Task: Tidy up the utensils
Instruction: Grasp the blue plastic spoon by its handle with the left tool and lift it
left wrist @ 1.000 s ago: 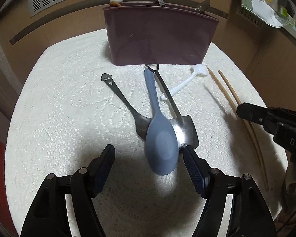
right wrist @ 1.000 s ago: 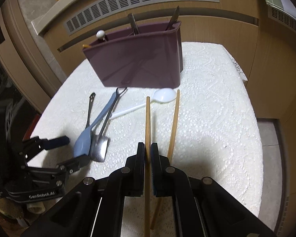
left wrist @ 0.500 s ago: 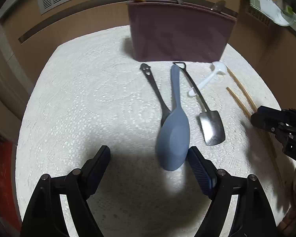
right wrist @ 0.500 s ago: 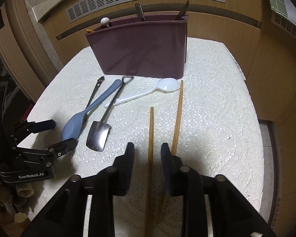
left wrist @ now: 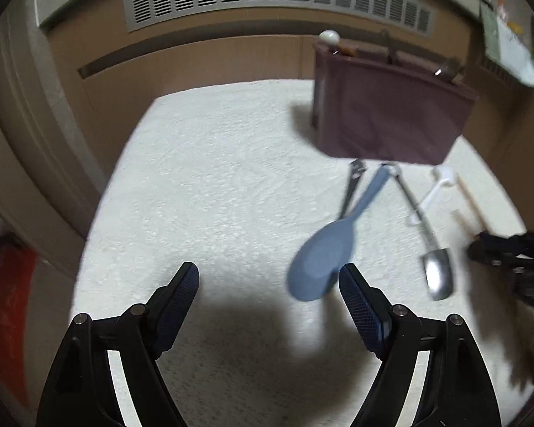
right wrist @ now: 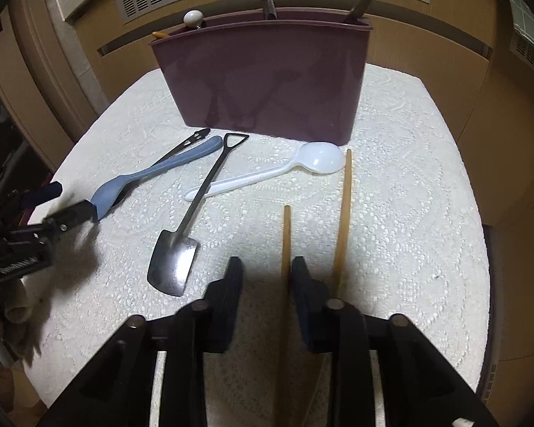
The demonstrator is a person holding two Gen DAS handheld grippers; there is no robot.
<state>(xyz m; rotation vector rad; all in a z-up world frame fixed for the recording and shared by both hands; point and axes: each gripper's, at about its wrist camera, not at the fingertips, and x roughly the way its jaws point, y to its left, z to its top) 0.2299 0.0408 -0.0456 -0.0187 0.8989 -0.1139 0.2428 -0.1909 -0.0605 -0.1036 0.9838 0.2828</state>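
One shift, left tongs (left wrist: 267, 274) opening, swung leftward, blue spoon (left wrist: 320, 259) between

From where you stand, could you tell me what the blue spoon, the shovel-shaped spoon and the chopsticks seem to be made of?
Blue spoon: matte, evenly coloured, no glare; probably plastic or silicone.
Shovel-shaped spoon: polished metal, likely stainless steel, judging by its mirror-like reflections.
Chopsticks: uniform tan, dull surface; wood or bamboo, I cannot tell which.
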